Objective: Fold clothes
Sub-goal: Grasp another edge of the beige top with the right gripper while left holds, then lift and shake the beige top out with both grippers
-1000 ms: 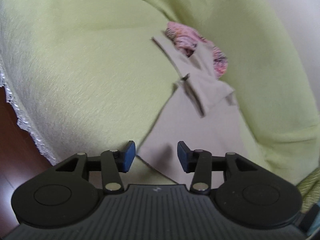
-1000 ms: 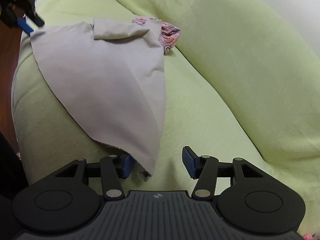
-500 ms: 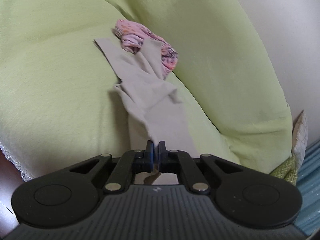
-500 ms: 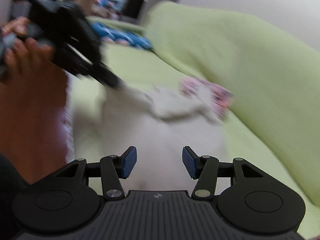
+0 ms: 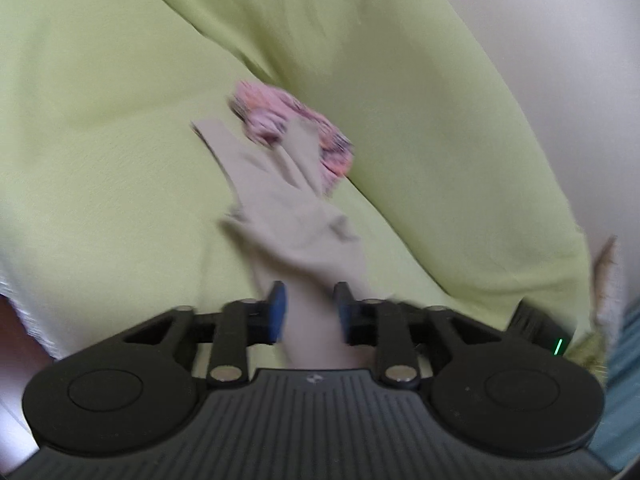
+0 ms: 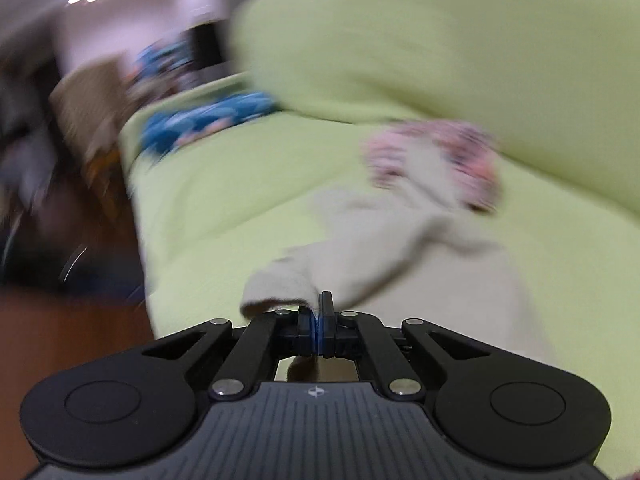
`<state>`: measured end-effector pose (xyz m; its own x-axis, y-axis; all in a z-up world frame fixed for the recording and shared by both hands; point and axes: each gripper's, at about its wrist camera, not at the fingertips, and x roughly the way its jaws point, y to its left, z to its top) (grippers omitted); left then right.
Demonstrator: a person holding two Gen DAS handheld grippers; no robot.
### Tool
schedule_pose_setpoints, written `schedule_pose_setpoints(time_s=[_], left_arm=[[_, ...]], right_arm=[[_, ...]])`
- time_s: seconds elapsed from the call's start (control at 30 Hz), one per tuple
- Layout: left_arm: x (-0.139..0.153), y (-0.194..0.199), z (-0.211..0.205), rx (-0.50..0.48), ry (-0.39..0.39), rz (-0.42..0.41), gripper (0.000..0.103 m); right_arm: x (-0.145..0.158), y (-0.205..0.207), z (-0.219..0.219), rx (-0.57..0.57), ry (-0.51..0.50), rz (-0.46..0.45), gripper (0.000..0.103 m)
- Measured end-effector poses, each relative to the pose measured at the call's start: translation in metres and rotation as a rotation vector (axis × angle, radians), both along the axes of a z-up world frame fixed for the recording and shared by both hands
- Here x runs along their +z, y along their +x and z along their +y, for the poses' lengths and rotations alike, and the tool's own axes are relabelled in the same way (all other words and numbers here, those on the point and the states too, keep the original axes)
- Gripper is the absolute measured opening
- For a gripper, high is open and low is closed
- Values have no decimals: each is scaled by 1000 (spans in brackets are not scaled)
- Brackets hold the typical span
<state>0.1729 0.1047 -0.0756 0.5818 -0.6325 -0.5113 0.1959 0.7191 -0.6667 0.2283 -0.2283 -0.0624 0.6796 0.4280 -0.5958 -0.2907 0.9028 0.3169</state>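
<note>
A beige garment (image 5: 288, 220) lies stretched along the green sofa seat (image 5: 100, 140), its far end overlapping a pink patterned garment (image 5: 276, 116). My left gripper (image 5: 310, 308) hovers over the near end; its jaws are opening, and the cloth runs between the blue pads (image 5: 278, 308) without being pinched. In the blurred right wrist view, my right gripper (image 6: 320, 320) is shut on an edge of the beige garment (image 6: 420, 248), with a fold bulging just left of the jaws. The pink garment (image 6: 460, 148) sits beyond, against the backrest.
A blue patterned garment (image 6: 200, 120) lies at the far end of the sofa seat (image 6: 220, 208). The green backrest (image 6: 440, 40) rises on the right and a wooden floor (image 6: 60, 340) lies left of the sofa. A black device with a green light (image 5: 548, 332) shows at the left view's right edge.
The left jaws closed on the beige cloth, lifted it, and have now parted again. The right gripper swung across the sofa and went from open to shut on the cloth's edge.
</note>
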Motion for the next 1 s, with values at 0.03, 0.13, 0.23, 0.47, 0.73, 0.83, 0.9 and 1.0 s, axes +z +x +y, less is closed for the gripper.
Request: schedule_pose_setpoints(time_s=[0.03,0.13,0.23,0.47,0.73,0.83,0.9,1.0], left_arm=[[-1,-6,-7,-10,17,1,30],[-12,-23,-50,-132,23,40,32],[-22,-45,-110,-271,57,54,34],[-37,-89,-219,-482,204,16,39],[-47,-122,-293,-610,399,-90,44],[-51,-130,-319,-616,493,-157,46],[-56,-137,-332,-613,576,-210,46],[-67,-146,-349,-609,699,-295,42]], right_arm=[[7,10,-22,-53,57,38,0],[28,21,-78,-161,137,62,0],[50,14,-121,-273,91,19,0],[46,-25,-238,-668,6,21,0],[-41,-98,-344,-984,151,244,0],[-64,-115,-353,-1001,223,275,0],[-72,-121,-355,-997,247,274,0],[-71,-127,-365,-970,254,270,0]])
